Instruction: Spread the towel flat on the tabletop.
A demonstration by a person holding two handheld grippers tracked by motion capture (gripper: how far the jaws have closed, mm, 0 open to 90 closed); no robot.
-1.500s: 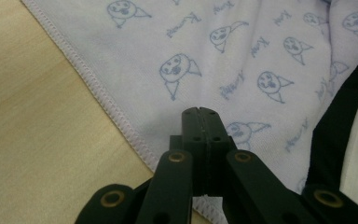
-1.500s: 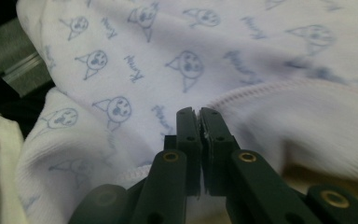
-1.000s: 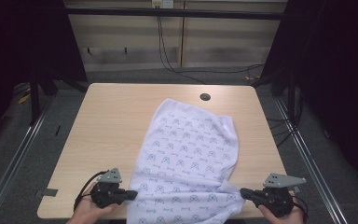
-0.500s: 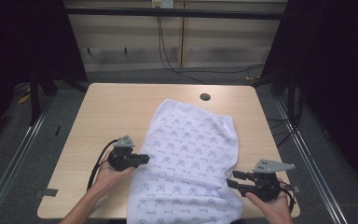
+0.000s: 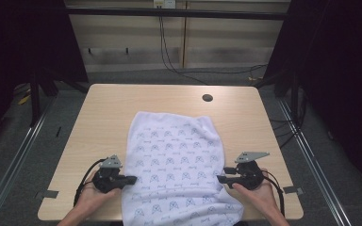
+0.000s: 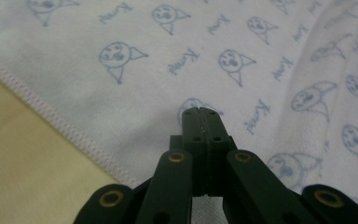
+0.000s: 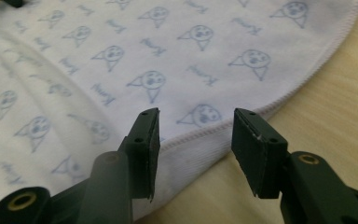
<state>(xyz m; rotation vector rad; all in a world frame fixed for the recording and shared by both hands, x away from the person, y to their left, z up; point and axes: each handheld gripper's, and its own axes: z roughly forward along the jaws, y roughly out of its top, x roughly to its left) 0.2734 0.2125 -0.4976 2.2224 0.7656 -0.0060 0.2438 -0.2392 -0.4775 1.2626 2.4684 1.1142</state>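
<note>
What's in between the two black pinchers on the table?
The white printed cloth lies between the left gripper and the right gripper, covering the whole stretch. The high view shows this; each gripper sits at one side edge.

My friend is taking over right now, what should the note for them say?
Left tongs: shut, tips resting on the cloth's left side, nothing pinched that I can see.
Right tongs: have just been opening; jaws stand apart at the cloth's right hem, gripping nothing.
Cloth: white with a blue print, spread on the wooden table, its near end hanging over the front edge, a few wrinkles on the right.
Done: cloth laid out mostly flat.
Left: probably grab both side edges and fold or smooth it.
</note>
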